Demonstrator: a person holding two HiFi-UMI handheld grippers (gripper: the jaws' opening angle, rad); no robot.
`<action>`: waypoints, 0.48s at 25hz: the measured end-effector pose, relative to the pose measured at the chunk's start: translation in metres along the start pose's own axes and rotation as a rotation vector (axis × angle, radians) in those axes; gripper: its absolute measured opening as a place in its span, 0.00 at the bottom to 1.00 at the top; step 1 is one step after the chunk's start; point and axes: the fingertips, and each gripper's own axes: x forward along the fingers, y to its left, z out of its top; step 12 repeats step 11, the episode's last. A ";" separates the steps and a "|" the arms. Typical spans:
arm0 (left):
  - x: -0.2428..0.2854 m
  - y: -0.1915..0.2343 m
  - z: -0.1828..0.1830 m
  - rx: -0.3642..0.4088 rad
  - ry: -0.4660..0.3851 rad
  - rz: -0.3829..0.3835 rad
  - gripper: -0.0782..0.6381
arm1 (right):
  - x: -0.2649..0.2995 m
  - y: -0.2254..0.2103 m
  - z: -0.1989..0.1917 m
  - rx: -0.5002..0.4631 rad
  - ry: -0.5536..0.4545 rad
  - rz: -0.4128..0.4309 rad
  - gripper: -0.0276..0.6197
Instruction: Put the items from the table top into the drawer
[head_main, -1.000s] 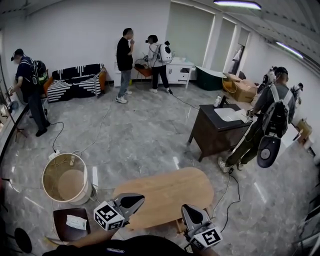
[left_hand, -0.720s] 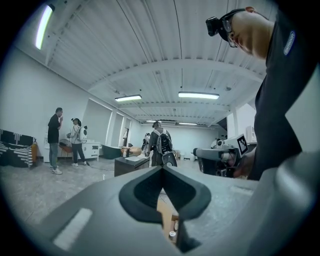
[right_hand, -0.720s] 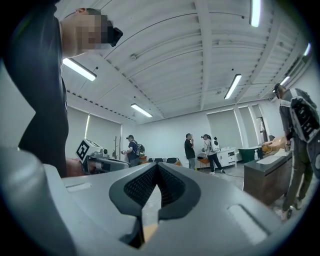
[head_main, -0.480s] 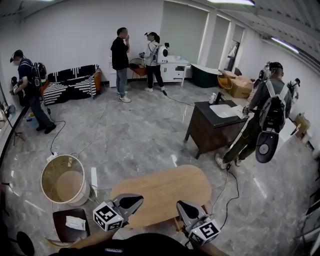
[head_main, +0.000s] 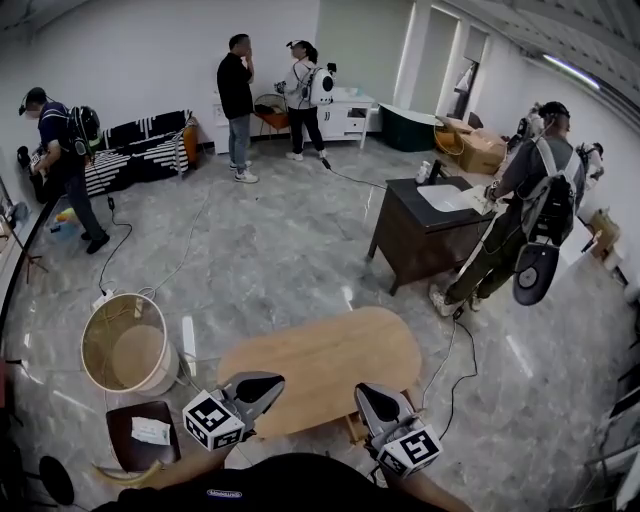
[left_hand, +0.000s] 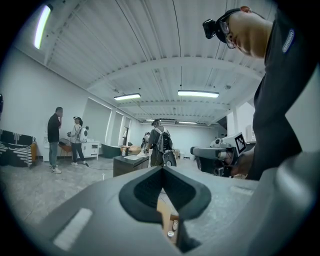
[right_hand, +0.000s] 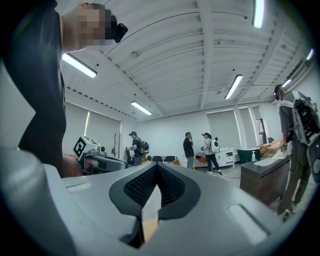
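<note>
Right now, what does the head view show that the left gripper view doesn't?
Head view only: the round tub on the floor and the small dark stool beside it. Left gripper view only: the head camera on the person, and the left tool close up, jaws together, empty. Both: the dark desk and the right tool.

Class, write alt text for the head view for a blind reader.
The left gripper and right gripper, both shut, point over the near edge of an oval wooden table. A round tub stands to its left; a dark desk and several people are beyond.
</note>
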 end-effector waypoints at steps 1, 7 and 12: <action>0.000 -0.001 0.000 -0.001 0.000 0.000 0.11 | -0.001 0.000 0.000 -0.001 0.000 -0.001 0.09; 0.006 -0.006 -0.003 -0.002 0.003 -0.003 0.11 | -0.007 -0.007 0.000 -0.005 0.001 -0.009 0.09; 0.006 -0.007 -0.006 -0.004 0.006 -0.002 0.11 | -0.008 -0.008 -0.003 0.003 0.004 -0.016 0.09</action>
